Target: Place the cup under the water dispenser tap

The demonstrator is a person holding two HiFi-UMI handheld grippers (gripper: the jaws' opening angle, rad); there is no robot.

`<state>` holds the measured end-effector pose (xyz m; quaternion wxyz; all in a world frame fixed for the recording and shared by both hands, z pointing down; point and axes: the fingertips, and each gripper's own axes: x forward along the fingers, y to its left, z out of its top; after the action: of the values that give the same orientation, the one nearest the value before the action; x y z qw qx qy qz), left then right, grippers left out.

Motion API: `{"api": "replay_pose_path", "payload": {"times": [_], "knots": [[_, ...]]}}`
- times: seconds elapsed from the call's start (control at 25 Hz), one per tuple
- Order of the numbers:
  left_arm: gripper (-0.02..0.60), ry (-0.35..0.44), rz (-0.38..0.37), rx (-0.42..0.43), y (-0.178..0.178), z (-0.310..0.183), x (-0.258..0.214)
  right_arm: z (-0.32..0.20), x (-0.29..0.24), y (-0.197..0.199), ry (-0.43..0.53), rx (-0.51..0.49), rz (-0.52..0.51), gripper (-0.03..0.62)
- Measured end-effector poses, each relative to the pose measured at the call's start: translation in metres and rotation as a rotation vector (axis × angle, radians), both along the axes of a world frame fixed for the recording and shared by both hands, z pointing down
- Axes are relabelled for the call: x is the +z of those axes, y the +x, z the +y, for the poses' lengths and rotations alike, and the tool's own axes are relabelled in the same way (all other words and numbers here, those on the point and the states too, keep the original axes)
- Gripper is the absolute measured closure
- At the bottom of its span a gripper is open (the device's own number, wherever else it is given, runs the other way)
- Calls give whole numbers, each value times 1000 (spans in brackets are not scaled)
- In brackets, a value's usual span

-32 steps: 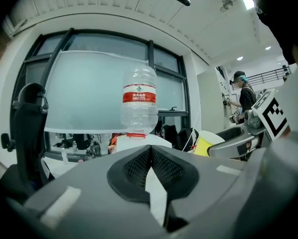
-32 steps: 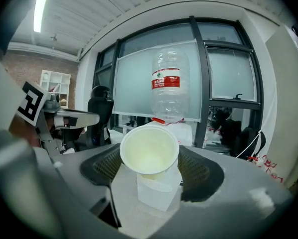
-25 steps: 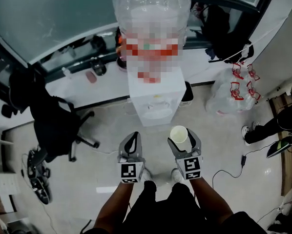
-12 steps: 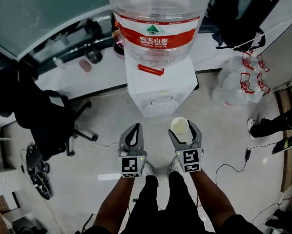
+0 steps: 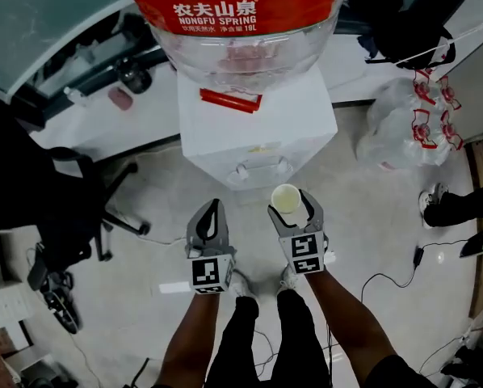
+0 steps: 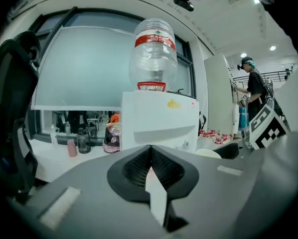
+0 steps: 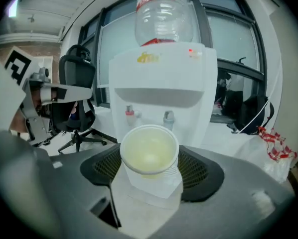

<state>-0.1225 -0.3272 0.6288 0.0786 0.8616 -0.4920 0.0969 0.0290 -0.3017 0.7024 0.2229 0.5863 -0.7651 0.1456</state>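
Low in the head view, our right tongs (image 5: 293,208) clasp the cup (image 7: 149,156). It is thin, pale, round-rimmed and upright. Our left tongs (image 5: 214,206) are pressed together on nothing. We judge the carry nearly done: the cup is short of the small taps (image 7: 168,116) and not yet set down. Beyond stands the boxy, smooth white water dispenser (image 5: 258,128), topped by a clear rounded bottle (image 5: 241,31).

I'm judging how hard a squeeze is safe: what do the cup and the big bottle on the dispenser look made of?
Cup: probably thin disposable plastic. Its whitish wall looks translucent and finely ribbed, and the inside is pale yellowish; paper can't be ruled out.
Bottle: clear, glossy rigid plastic. The window frame shows through it, and it carries a red printed label band.
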Motion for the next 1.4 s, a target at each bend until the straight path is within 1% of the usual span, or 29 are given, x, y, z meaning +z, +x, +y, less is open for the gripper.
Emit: {"api": "replay_pose_path", "payload": {"times": [0.08,0.2,0.28,0.4,0.52,0.72,0.92,1.04,1.16,1.28,1.4], "knots": [[566,-8,3,-3,2,-5,20,-14,22,3,1,3,20,241],[565,14,3,18,11,-10,38,-33,55,13,-21,23,39,242],[565,4,-6,34,14,-10,51,-44,73,17,-43,32,37,241],[565,-10,-7,31,11,-12,68,-56,96,19,-63,32,56,241],[565,11,-12,27,7,-16,75,-66,113,22,-72,40,57,241],[565,33,-23,39,9,-18,82,-77,132,28,-100,58,59,240],[566,5,-32,63,16,-9,89,-87,138,29,-110,72,44,233],[565,17,-29,66,19,-7,88,-90,140,30,-127,84,27,226],[565,29,-16,68,21,-6,83,-91,143,27,-129,70,19,154],[565,25,-21,62,18,-5,82,-85,136,26,-102,70,16,128],[565,14,-16,61,17,-3,76,-72,122,26,-92,75,-12,128]]}}
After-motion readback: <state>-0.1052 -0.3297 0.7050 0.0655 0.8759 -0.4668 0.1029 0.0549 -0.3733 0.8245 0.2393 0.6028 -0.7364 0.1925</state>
